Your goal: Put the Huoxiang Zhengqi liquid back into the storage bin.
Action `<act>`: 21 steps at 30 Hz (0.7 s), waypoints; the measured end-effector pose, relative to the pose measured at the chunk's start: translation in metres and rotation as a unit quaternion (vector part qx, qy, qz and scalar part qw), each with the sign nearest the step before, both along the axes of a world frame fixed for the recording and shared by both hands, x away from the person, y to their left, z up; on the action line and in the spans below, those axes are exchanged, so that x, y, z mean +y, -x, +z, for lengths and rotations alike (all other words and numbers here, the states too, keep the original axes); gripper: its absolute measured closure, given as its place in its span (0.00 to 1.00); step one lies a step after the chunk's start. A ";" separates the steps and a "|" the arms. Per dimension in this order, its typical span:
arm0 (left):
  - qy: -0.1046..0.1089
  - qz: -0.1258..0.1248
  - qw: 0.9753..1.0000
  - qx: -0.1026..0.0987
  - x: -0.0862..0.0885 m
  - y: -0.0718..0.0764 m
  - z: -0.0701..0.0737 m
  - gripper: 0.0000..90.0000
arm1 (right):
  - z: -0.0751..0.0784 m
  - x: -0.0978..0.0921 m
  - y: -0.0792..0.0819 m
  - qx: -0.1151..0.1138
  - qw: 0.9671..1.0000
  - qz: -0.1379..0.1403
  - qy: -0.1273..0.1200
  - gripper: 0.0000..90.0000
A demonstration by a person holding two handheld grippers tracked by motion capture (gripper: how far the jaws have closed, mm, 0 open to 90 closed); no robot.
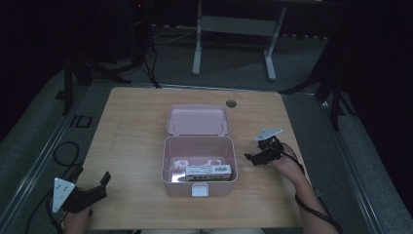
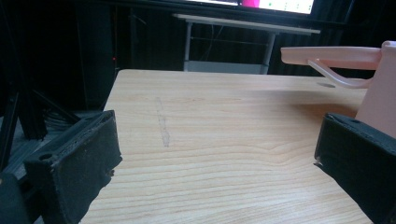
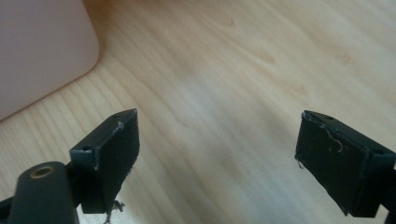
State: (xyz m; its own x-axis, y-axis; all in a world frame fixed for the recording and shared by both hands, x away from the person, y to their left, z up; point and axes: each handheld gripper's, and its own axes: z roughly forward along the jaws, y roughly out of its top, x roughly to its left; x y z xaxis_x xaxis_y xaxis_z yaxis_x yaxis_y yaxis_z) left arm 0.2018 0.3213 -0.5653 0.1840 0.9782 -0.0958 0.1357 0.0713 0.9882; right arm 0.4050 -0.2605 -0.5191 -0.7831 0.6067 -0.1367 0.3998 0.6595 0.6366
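Note:
A pink lidded box stands open in the middle of the wooden table, its lid tipped back. Inside lies a white and green carton. My left gripper rests near the table's front left corner, open and holding nothing; in the left gripper view its jaws frame bare wood, with the box wall at the right. My right gripper hovers just right of the box, open and holding nothing. In the right gripper view the box corner sits at the upper left.
A round cable port sits at the table's far edge. Black cables trail off the left side. A desk frame and dark stands occupy the floor beyond. Bare wood stretches left of the box.

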 end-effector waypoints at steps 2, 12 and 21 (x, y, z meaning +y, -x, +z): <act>0.001 0.000 1.000 0.000 0.000 0.000 0.000 0.00 | -0.005 -0.004 0.002 -0.015 1.000 -0.014 0.002 0.15; 0.000 0.000 1.000 0.000 0.000 0.000 0.000 0.00 | -0.017 -0.030 0.011 -0.048 0.993 -0.089 -0.059 0.14; 0.000 0.000 1.000 0.000 0.000 0.000 0.000 0.00 | -0.024 -0.054 0.018 -0.067 0.972 -0.199 -0.108 0.13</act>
